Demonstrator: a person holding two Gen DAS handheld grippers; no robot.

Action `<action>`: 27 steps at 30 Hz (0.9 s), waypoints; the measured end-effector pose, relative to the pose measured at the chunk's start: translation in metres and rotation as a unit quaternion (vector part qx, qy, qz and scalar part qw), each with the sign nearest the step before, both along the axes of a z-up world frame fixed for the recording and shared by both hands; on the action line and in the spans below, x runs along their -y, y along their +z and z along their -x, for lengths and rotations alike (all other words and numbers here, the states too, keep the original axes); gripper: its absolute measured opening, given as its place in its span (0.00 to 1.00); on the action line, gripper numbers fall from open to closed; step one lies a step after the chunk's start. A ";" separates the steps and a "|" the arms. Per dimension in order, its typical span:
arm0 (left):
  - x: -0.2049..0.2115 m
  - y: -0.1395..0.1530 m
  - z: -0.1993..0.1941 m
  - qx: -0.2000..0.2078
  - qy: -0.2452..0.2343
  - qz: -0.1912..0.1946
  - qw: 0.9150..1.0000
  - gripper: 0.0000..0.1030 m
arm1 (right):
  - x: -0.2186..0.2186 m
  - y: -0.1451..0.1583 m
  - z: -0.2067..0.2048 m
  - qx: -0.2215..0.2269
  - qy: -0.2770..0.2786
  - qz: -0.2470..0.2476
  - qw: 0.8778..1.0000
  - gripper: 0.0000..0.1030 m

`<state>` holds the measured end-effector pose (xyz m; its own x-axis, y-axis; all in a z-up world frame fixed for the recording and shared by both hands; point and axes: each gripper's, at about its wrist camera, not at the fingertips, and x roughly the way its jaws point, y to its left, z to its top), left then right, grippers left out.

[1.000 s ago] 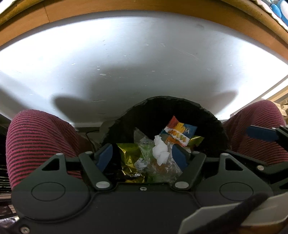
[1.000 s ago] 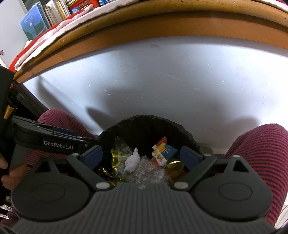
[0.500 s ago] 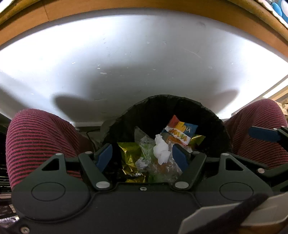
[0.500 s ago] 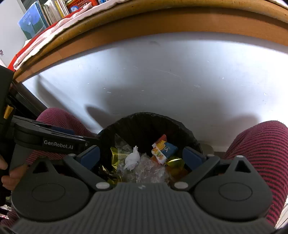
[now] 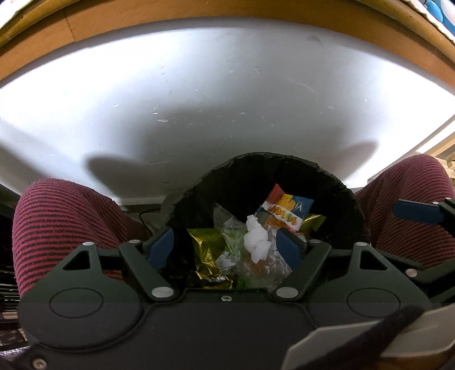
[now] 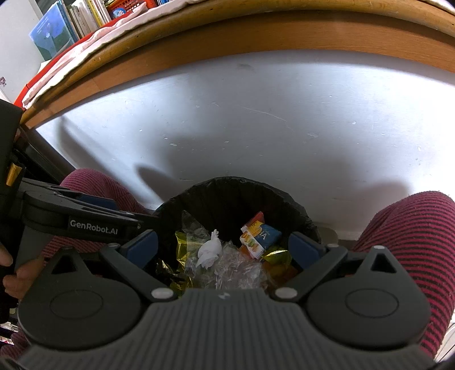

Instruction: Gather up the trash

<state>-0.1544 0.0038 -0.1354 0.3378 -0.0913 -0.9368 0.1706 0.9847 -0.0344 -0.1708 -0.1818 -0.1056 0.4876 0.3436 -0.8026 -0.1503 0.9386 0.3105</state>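
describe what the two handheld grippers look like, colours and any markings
Both are black plastic. The left gripper and the right gripper each carry blue finger pads on linked arms with silver rivets. The right one's body is ribbed grey. White "GenRobot.AI" lettering marks the left gripper's side.

This looks like a lived-in room at home, a study or bedroom corner. A wooden table edge (image 6: 256, 37) curves overhead, with a pale cloth (image 6: 85, 48) draped on top and a row of books (image 6: 74, 20) behind it. Below sits a small bin lined with a black bag (image 6: 236, 196), full of snack wrappers (image 5: 287, 213), between knees in striped red trousers (image 5: 62, 216).
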 end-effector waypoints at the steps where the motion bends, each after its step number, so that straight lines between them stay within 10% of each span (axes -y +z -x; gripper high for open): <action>1: 0.000 0.000 0.000 0.000 0.000 0.000 1.000 0.76 | 0.000 0.000 0.000 0.000 0.000 0.000 1.000 0.99; 27: 0.000 -0.001 0.000 -0.005 0.000 0.003 1.000 0.77 | -0.001 0.000 0.001 -0.001 0.000 0.000 1.000 0.99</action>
